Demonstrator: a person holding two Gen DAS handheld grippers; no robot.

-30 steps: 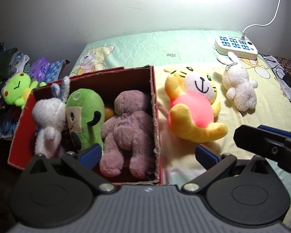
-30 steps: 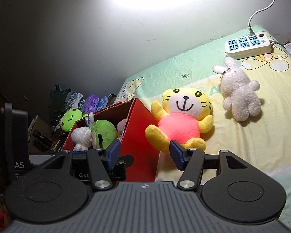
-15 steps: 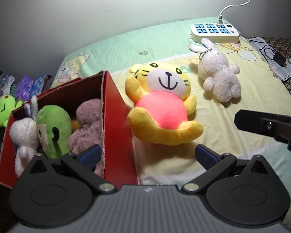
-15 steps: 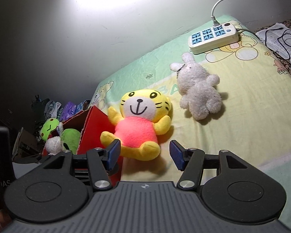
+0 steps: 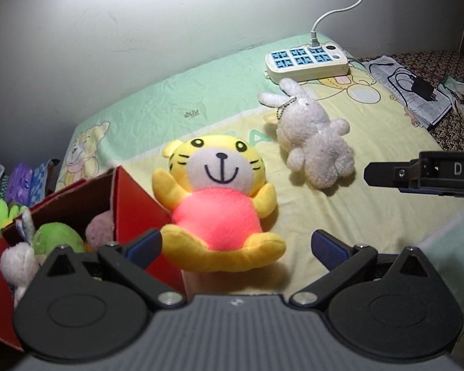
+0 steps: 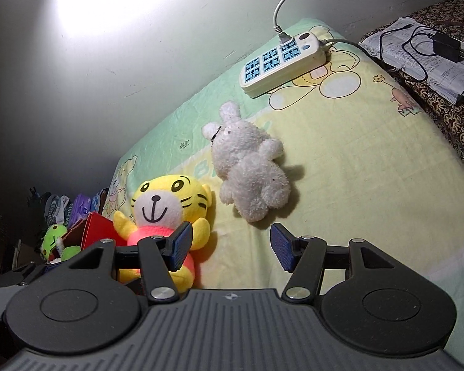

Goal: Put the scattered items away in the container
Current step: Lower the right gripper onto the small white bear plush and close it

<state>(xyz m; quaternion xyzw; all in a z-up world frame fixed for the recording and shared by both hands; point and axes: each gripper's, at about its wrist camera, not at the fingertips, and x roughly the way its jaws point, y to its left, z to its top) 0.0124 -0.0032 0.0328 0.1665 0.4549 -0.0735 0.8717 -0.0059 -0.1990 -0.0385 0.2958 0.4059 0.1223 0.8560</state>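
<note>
Left wrist view: left gripper (image 5: 236,245) is seen with fingers (image 5: 145,242) spread wide, nothing held. The yellow tiger plush (image 5: 219,204) is framed between them, lying face up on the bed sheet (image 5: 371,142), its left side touching the wall of the red box (image 5: 133,204). Inside the box a green plush (image 5: 57,236), a mauve plush (image 5: 99,230) and a small grey-white plush (image 5: 17,259) are seen. The white rabbit plush (image 5: 315,151) is lying on the sheet, apart from the tiger, just in front of the power strip (image 5: 306,60). The right gripper (image 5: 423,174) is visible at the right edge; its finger state cannot be told from here.

Right wrist view: right gripper (image 6: 230,245) fingers (image 6: 281,249) are held open, empty. The white rabbit plush (image 6: 249,170) is located just beyond the fingertips. The yellow tiger plush (image 6: 164,207) is partly covered by the left finger, beside the red box (image 6: 97,227). The power strip (image 6: 281,60) is seen near the wall, cable plugged in.
</note>
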